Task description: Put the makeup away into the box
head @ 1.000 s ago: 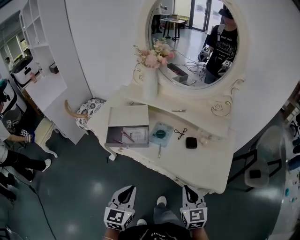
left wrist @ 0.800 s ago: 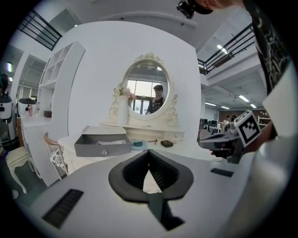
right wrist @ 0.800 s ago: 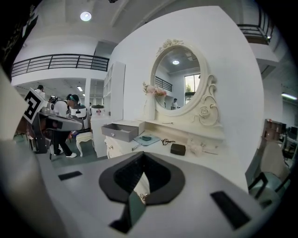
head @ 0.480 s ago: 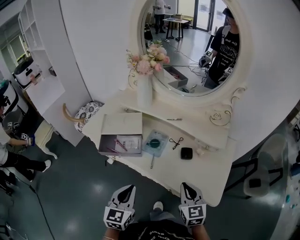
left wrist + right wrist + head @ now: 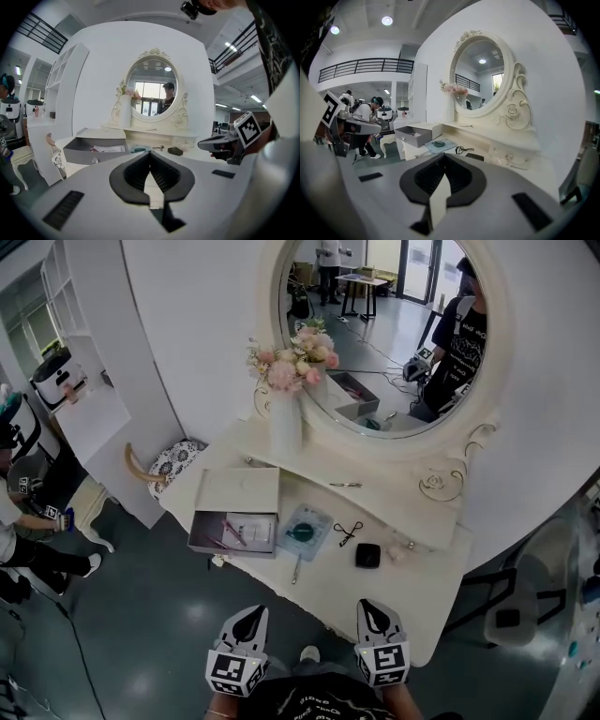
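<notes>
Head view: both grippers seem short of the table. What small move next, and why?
Probably step closer and open the right gripper toward the black compact. It and the left gripper are shut, empty and short of the table; the box already stands open.

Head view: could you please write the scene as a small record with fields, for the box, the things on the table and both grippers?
box: open, at the table's left end, some items inside
table: white, under a round mirror
outside the box: teal pouch, curler, black compact, thin stick
left gripper: shut, empty, touching nothing
right gripper: shut, empty, touching nothing
task: no item picked up yet
</notes>
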Tool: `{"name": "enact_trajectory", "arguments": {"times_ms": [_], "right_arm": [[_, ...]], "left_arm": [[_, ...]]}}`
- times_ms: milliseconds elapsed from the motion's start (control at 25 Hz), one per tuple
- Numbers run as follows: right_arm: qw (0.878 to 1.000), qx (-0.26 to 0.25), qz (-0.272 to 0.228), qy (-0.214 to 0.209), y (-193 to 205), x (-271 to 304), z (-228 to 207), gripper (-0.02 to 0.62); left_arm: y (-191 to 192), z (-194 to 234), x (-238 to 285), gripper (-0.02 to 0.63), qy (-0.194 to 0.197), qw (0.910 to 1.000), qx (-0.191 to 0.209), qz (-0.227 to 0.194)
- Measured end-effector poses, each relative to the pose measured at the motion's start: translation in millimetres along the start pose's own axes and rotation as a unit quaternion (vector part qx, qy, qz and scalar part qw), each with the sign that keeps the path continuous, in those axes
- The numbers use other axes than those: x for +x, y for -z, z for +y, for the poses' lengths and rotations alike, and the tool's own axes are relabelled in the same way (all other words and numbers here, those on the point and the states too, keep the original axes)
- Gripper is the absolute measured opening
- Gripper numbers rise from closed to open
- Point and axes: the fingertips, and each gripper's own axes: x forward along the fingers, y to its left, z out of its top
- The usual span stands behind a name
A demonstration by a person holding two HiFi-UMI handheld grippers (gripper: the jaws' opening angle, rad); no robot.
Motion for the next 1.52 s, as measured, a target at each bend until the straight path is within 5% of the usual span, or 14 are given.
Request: {"name": "enact_trajectory", "arguments": {"times_ms": [640, 1520], "right_arm": [[1.000, 0.016, 0.013, -0.004, -2.4, 26.9, -9.3, 0.011], [0.990, 0.056, 0.057, 0.112, -25.2, 113.8, -6.7, 0.011]], "left_arm": [[-9.5, 13.0, 22.9, 0.015, -0.007, 1.0000, -0.001, -0.001], [-55.3, 114.4, 102.4, 0.015, 0.081, 0.9964, 0.026, -0.004]]}}
